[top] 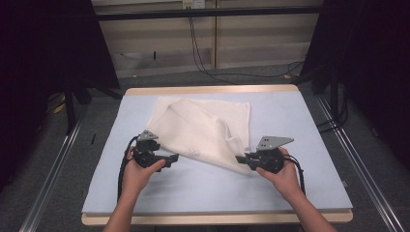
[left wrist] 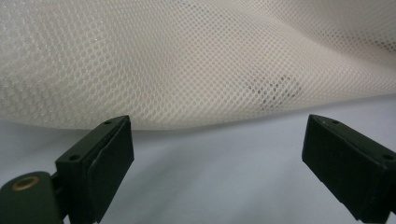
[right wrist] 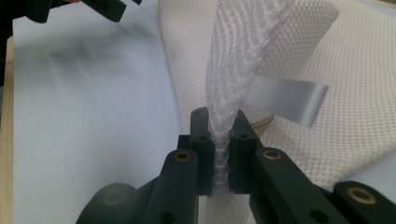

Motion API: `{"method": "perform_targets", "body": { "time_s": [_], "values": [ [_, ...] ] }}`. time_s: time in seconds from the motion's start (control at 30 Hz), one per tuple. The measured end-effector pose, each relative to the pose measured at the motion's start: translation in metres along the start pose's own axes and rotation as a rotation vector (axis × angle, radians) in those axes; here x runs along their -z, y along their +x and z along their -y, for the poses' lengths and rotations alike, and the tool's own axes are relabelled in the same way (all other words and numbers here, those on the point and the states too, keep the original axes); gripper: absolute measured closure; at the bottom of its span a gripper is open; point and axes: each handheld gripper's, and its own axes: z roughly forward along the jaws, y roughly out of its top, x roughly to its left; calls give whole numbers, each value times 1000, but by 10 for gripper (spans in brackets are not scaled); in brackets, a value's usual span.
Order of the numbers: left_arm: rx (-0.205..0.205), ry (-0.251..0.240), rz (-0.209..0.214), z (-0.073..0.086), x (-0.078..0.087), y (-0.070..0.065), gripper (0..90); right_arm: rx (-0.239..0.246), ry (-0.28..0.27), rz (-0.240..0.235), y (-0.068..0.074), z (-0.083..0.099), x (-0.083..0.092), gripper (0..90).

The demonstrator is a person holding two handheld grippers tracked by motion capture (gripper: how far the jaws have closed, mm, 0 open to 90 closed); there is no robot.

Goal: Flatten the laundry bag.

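No writing, label text or number can be read anywhere.

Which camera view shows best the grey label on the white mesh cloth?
The right gripper view: the grey label sticks out flat from the white mesh cloth just above the right gripper, which is shut on a fold. In the high view the label is too small to tell; the left gripper view shows mesh and a faint dark mark.
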Motion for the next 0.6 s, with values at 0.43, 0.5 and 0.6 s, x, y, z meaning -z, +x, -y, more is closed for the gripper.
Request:
{"method": "perform_targets", "body": {
  "time_s": [0.43, 0.5, 0.6],
  "values": [
    [-11, 4, 0, -2, -3, -2, 94, 53, 63, -43, 17, 16, -2, 831],
    [-7, 1, 0, -2, -4, -2, 94, 48, 67, -47, 18, 19, 1, 831],
    [-13, 4, 8, -2, -5, -3, 96, 46, 75, -54, 19, 23, 2, 832]
  ]
}}
